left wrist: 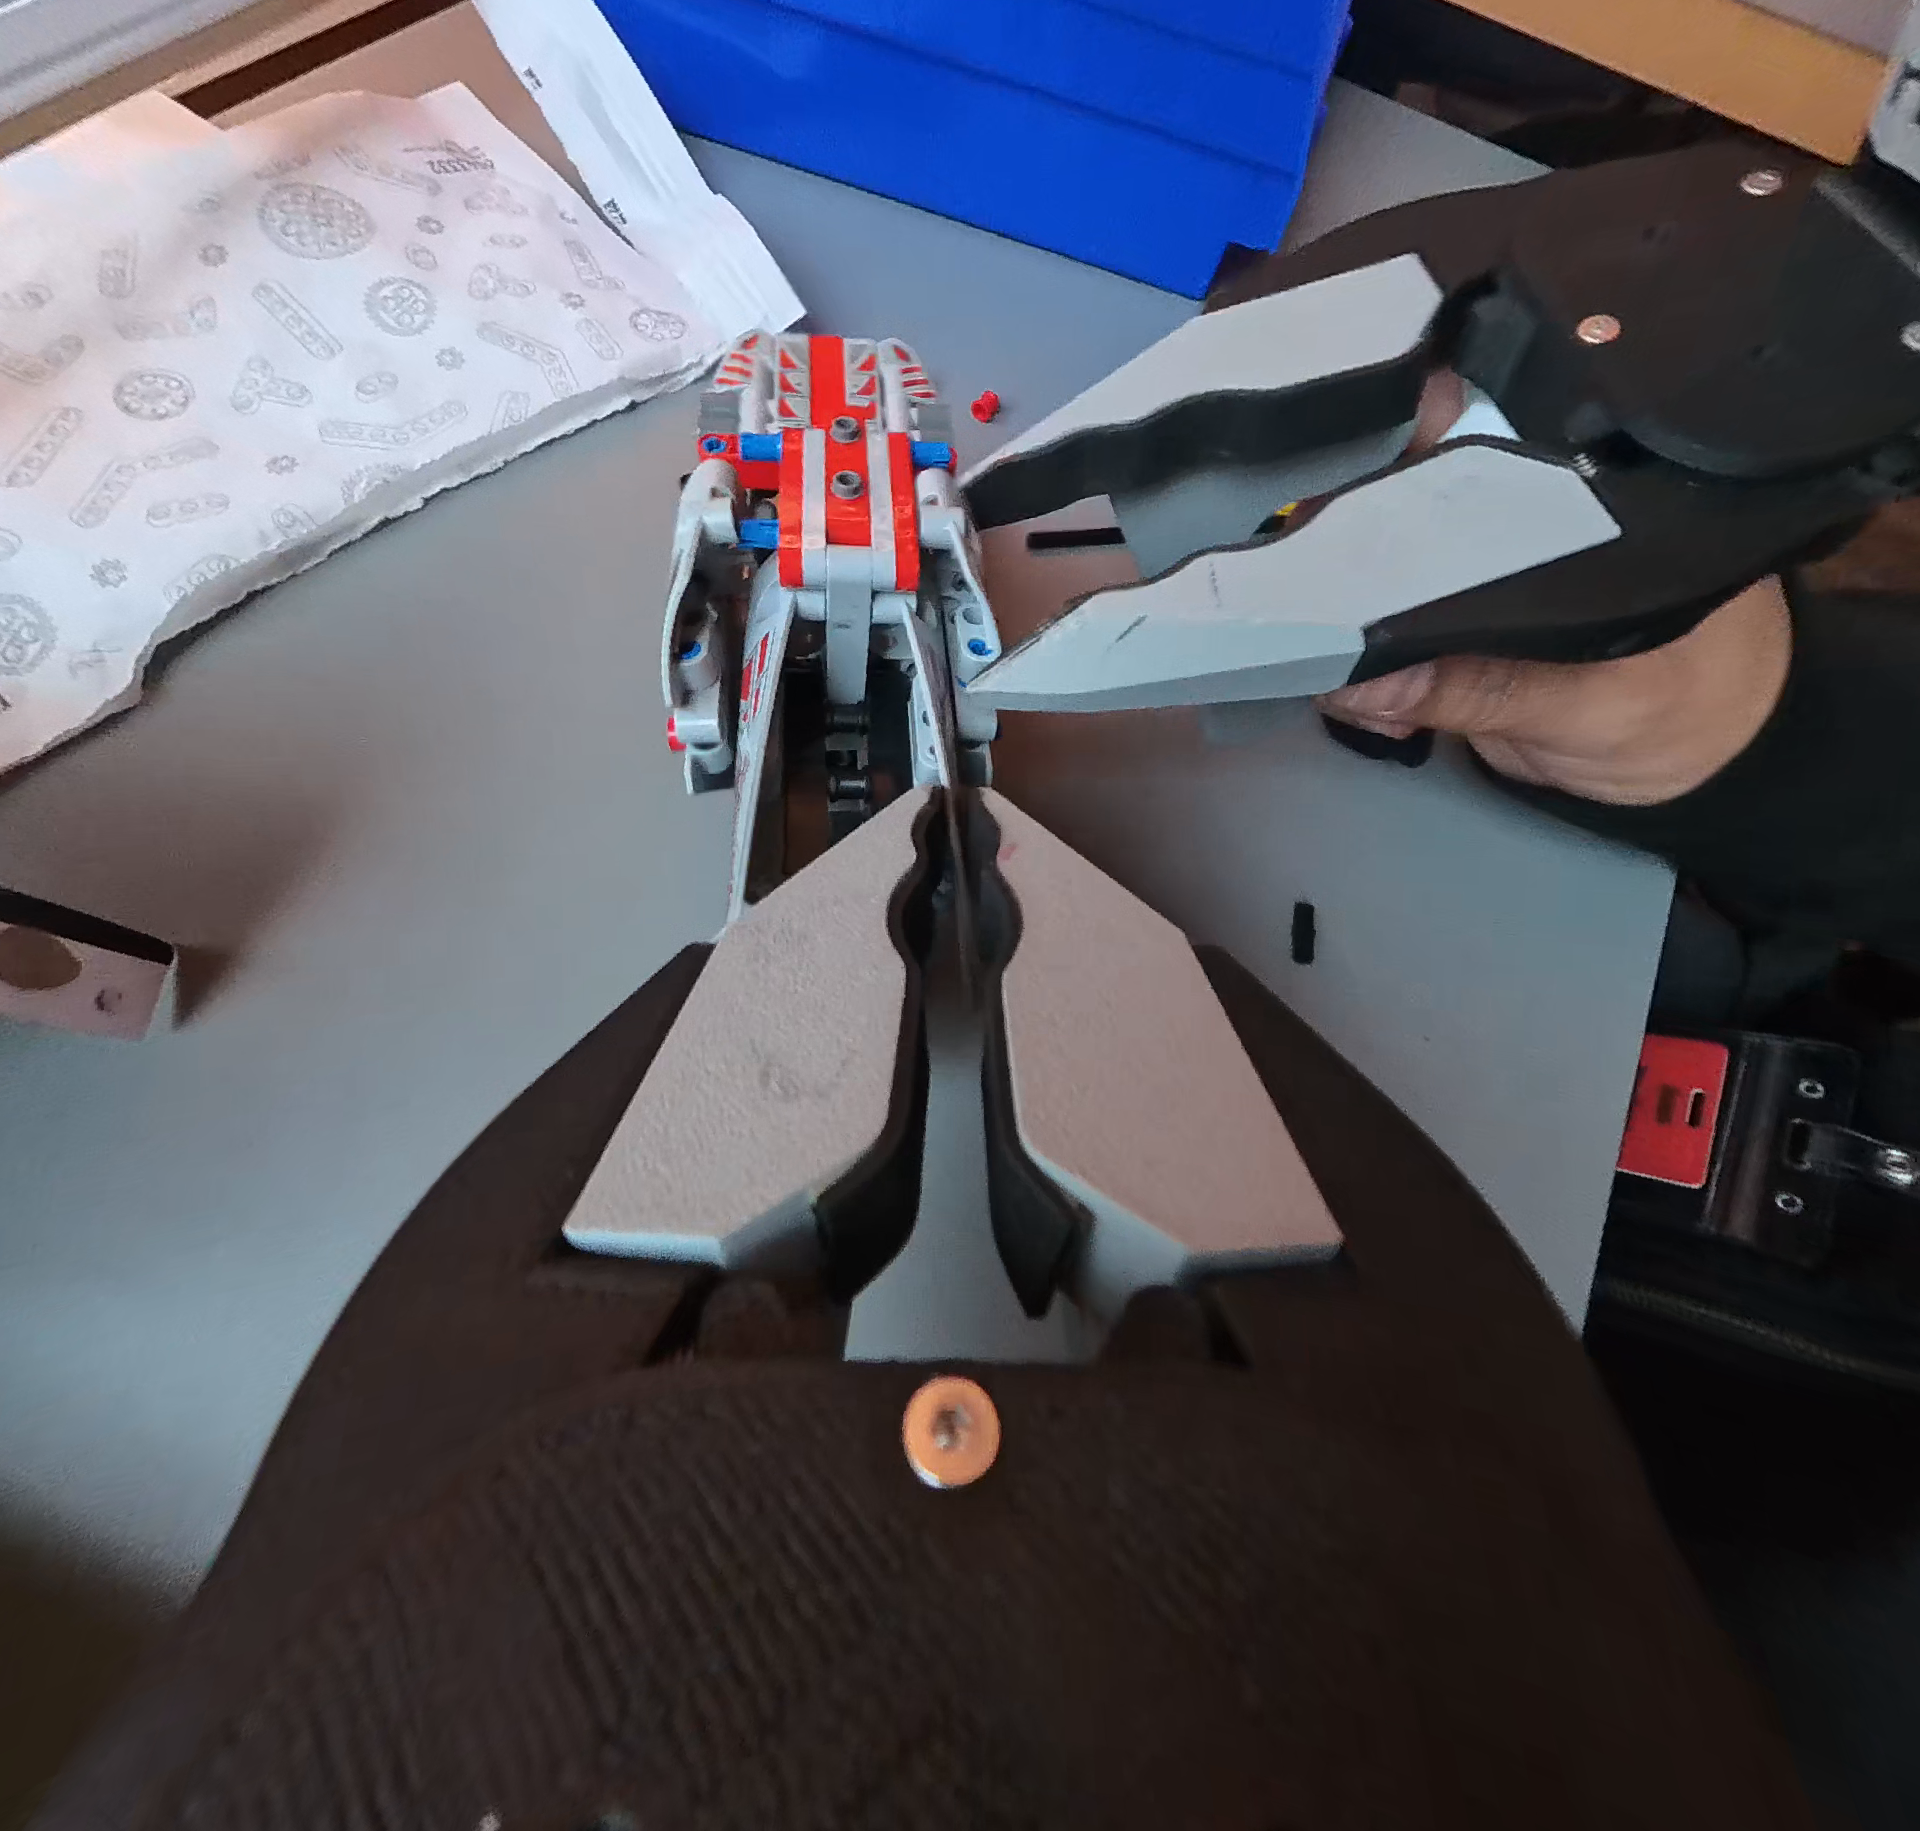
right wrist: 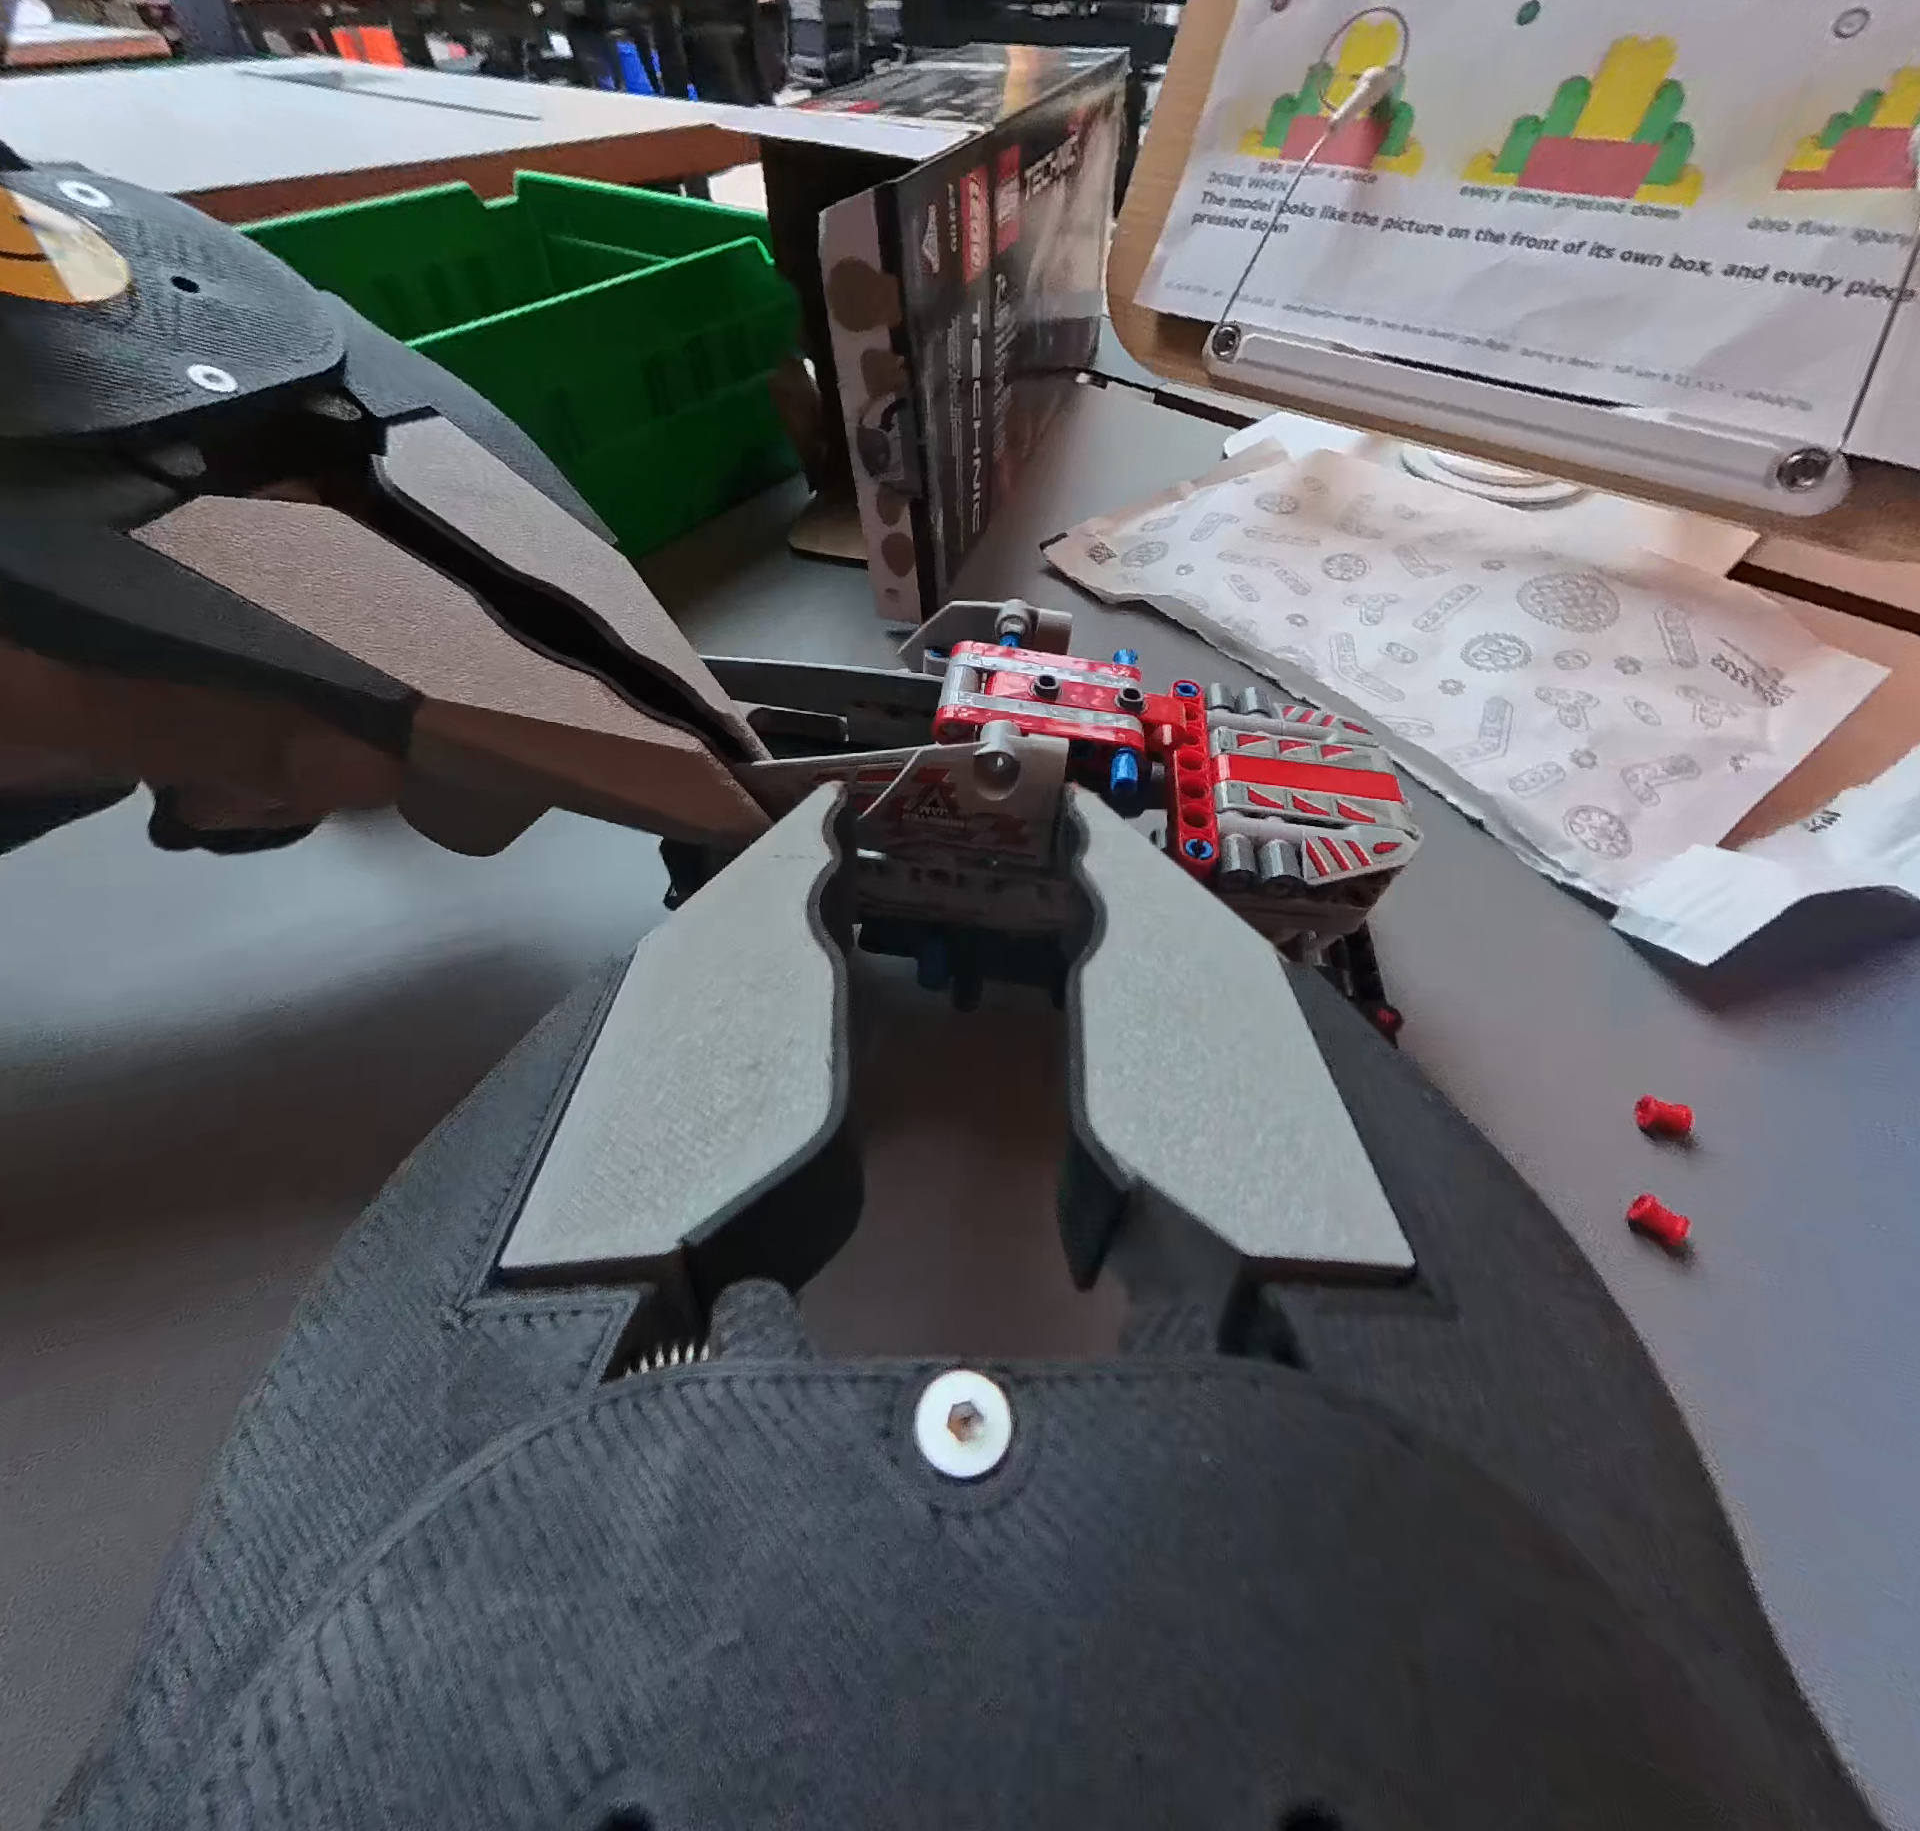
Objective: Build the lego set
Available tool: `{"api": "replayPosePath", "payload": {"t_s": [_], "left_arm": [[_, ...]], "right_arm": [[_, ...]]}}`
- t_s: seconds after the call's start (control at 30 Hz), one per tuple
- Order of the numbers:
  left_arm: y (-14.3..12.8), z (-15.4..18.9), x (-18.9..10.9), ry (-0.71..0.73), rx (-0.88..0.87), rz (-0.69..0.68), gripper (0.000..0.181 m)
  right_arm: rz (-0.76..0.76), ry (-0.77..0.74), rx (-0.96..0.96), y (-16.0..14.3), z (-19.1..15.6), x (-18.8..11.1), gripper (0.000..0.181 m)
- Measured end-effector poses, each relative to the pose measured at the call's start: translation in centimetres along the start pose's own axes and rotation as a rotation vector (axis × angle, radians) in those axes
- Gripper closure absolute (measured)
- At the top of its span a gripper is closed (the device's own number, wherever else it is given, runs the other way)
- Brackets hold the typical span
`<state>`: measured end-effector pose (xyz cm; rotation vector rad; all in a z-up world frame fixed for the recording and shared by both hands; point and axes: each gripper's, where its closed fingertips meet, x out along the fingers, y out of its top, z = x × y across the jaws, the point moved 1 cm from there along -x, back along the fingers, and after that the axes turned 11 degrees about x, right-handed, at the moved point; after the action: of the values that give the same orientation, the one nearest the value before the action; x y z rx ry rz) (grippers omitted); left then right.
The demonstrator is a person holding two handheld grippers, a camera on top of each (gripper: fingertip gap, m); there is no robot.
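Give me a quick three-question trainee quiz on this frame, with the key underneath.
1. True or false: the left gripper is closed on a thin panel at the near end of the lego model.
2. How many loose red pins lie on the table in the right wrist view?
3. In the left wrist view, the storage bin behind the model is: A red, B blue, C yellow.

Key: 1 true; 2 two; 3 B.

1 lego model (right wrist: 1091, 773), 2 loose red pins (right wrist: 1662, 1116), 2 bins, prob. 2 paper bags (right wrist: 1475, 659).
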<state>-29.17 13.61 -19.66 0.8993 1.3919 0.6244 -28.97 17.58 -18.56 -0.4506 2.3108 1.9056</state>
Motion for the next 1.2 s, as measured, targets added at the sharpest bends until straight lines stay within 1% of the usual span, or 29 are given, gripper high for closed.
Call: {"api": "replayPosePath", "payload": {"t_s": [0.23, 0.43, 0.5, 0.53, 0.57, 0.6, 0.77, 0.8, 0.83, 0.87, 0.93, 1.03, 1.1, 1.17, 1.2], "left_arm": [[0.2, 0.1, 0.5, 0.050, 0.001, -0.001, 0.181], [0.4, 0.9, 0.7, 0.012, 0.025, 0.002, 0.179], [0.5, 1.3, 0.8, -0.009, 0.038, 0.000, 0.173], [0.6, 1.4, 0.9, 0.003, 0.062, -0.004, 0.173], [0.6, 1.1, 1.0, 0.038, 0.096, -0.012, 0.177], [0.6, 1.0, 1.1, 0.064, 0.115, -0.018, 0.178], [0.4, 0.7, 1.0, 0.120, 0.127, -0.054, 0.181], [0.4, 0.7, 1.0, 0.116, 0.123, -0.053, 0.181], [0.2, 0.7, 0.9, 0.118, 0.117, -0.062, 0.181], [0.0, 0.9, 0.9, 0.103, 0.120, -0.072, 0.181], [0.1, 1.2, 1.0, 0.092, 0.119, -0.063, 0.181], [0.3, 0.7, 1.0, 0.120, 0.128, -0.062, 0.181], [0.2, 0.5, 0.8, 0.114, 0.172, -0.057, 0.180], [0.0, 0.6, 0.5, 0.071, 0.194, -0.067, 0.180], [-0.1, 0.4, 0.3, 0.063, 0.174, -0.064, 0.181]], "right_arm": [[0.004, -0.089, -0.088, 0.0, 0.3, -0.3, 0.145], [0.012, 0.030, 0.061, 0.3, 0.7, -0.5, 0.153], [0.018, 0.054, 0.101, 0.5, 0.9, -0.6, 0.155], [0.018, 0.055, 0.106, 0.6, 1.0, -0.6, 0.155], [0.020, 0.053, 0.105, 0.7, 1.1, -0.6, 0.156], [0.024, 0.047, 0.100, 0.8, 1.2, -0.6, 0.156], [0.039, 0.033, 0.077, 1.3, 1.2, -0.8, 0.158], [0.065, 0.006, 0.085, 1.7, 1.8, -1.0, 0.162], [0.142, -0.013, 0.099, 2.9, 2.6, -1.8, 0.181], [0.213, -0.002, 0.118, 4.3, 3.1, -2.8, 0.181], [0.248, 0.043, 0.128, 5.9, 3.6, -3.5, 0.181], [0.173, 0.167, 0.083, 5.6, 2.1, -3.3, 0.181], [0.113, 0.239, -0.044, 4.7, 0.7, -3.8, 0.181], [0.005, 0.258, -0.130, 3.2, 0.5, -4.1, 0.175], [-0.057, 0.278, -0.126, 2.4, 0.4, -4.0, 0.174]]}}
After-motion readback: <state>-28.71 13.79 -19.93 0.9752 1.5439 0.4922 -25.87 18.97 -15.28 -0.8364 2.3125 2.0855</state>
